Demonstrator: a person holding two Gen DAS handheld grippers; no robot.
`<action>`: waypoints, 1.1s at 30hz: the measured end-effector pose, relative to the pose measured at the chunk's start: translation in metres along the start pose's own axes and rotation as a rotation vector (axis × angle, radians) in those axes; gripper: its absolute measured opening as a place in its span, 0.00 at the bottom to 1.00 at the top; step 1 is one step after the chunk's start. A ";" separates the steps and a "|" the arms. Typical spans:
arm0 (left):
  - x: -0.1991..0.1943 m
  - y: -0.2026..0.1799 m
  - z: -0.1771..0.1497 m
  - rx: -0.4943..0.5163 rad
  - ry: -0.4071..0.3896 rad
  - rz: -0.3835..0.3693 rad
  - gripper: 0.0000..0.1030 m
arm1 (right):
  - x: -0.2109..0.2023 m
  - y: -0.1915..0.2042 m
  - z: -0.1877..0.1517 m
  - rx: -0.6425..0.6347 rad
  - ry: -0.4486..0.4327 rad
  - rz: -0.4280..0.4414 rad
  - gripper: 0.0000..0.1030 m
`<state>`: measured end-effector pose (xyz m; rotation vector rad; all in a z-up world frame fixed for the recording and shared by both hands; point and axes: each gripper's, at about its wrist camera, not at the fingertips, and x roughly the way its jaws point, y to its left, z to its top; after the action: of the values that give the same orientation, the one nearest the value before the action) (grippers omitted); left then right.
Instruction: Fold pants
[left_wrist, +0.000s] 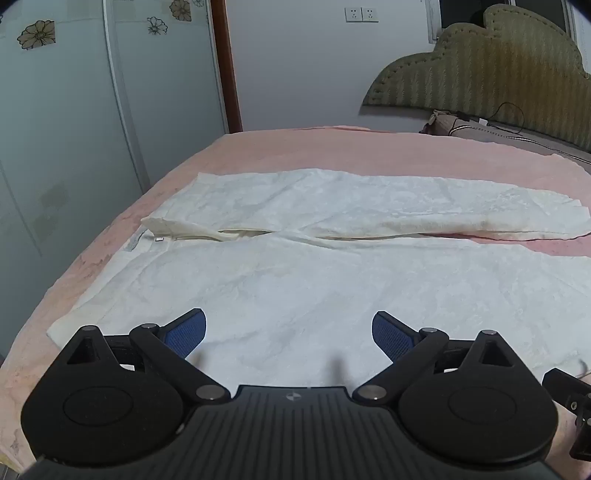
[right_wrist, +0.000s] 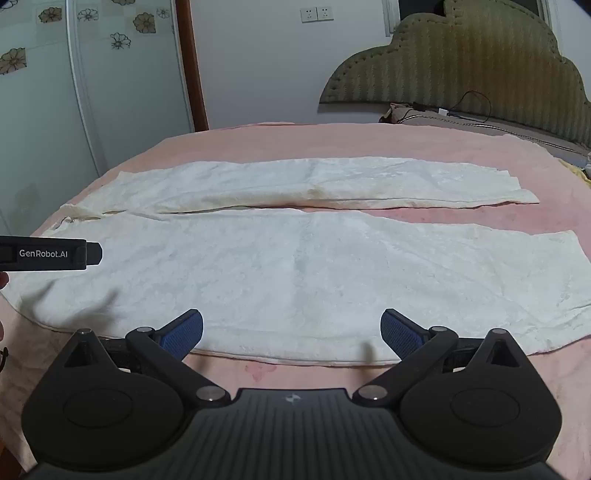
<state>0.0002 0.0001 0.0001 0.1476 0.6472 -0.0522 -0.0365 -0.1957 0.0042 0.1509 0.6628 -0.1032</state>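
Note:
White pants (left_wrist: 314, 280) lie spread flat on a pink bed cover, waist to the left, both legs running to the right with a narrow gap between them. In the right wrist view the same pants (right_wrist: 314, 266) fill the middle, the near leg wide and the far leg thinner. My left gripper (left_wrist: 289, 332) hovers open over the near leg close to the waist, nothing between its blue pads (left_wrist: 188, 334). My right gripper (right_wrist: 291, 332) is open above the near leg's front hem edge, empty. The left gripper's black body (right_wrist: 48, 254) shows at the left edge.
The pink bed cover (left_wrist: 295, 147) runs back to a padded olive headboard (left_wrist: 487, 70) at the right, with a pillow and a black cable (left_wrist: 506, 118) below it. A flowered wardrobe (left_wrist: 74, 110) stands along the bed's left side.

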 end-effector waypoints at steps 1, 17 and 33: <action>0.000 0.000 0.000 0.001 0.002 -0.002 0.96 | 0.000 0.001 0.001 -0.005 -0.002 -0.002 1.00; 0.003 0.007 -0.003 -0.006 -0.005 -0.004 0.96 | 0.012 -0.003 -0.006 -0.032 0.040 -0.004 1.00; -0.002 0.006 -0.004 -0.009 -0.010 -0.022 0.96 | 0.028 -0.006 -0.037 -0.015 0.001 -0.105 1.00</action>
<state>-0.0032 0.0070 -0.0015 0.1312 0.6390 -0.0710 -0.0380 -0.1965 -0.0426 0.1015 0.6722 -0.1988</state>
